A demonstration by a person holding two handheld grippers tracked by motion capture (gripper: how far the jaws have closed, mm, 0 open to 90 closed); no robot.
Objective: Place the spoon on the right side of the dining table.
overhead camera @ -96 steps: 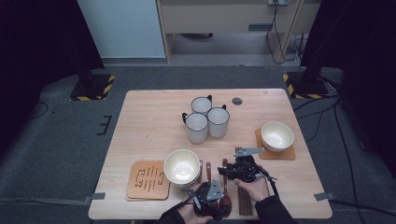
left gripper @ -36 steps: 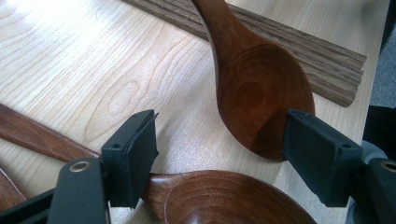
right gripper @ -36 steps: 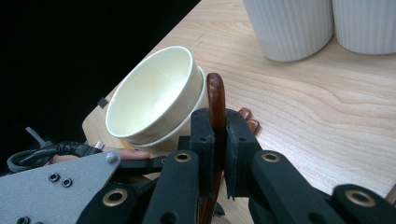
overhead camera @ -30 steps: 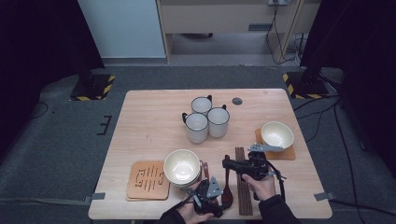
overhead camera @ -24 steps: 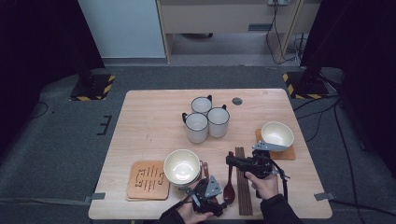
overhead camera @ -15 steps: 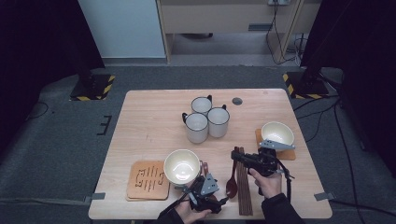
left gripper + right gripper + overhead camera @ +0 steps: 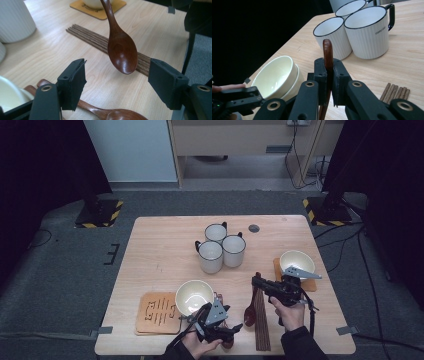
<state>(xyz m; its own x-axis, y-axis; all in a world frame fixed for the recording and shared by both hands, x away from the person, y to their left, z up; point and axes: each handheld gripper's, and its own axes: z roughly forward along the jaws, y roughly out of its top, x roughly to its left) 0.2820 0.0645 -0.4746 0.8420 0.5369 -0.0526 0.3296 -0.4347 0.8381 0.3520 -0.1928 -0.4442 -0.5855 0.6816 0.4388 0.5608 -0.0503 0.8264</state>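
My right gripper (image 7: 257,281) (image 7: 328,65) is shut on the handle of a dark wooden spoon (image 7: 248,311) (image 7: 327,52). The spoon hangs with its bowl down, just above the table. Its bowl (image 7: 122,53) hovers in front of my left gripper (image 7: 234,327) (image 7: 116,75), which stands open at the table's front edge with nothing between its jaws. A second wooden spoon (image 7: 100,113) lies on the table under the left gripper. Several brown chopsticks (image 7: 260,322) (image 7: 100,42) (image 7: 396,91) lie in a bundle beside the spoons.
A cream bowl (image 7: 194,295) (image 7: 276,75) sits by an orange coaster (image 7: 156,307) at front left. Another bowl (image 7: 296,262) rests on a coaster at the right. Three white mugs (image 7: 220,247) (image 7: 364,32) stand mid-table.
My right gripper has drifted right and back with the spoon, tilting it so the bowl hangs toward the left gripper. The left gripper has barely moved.
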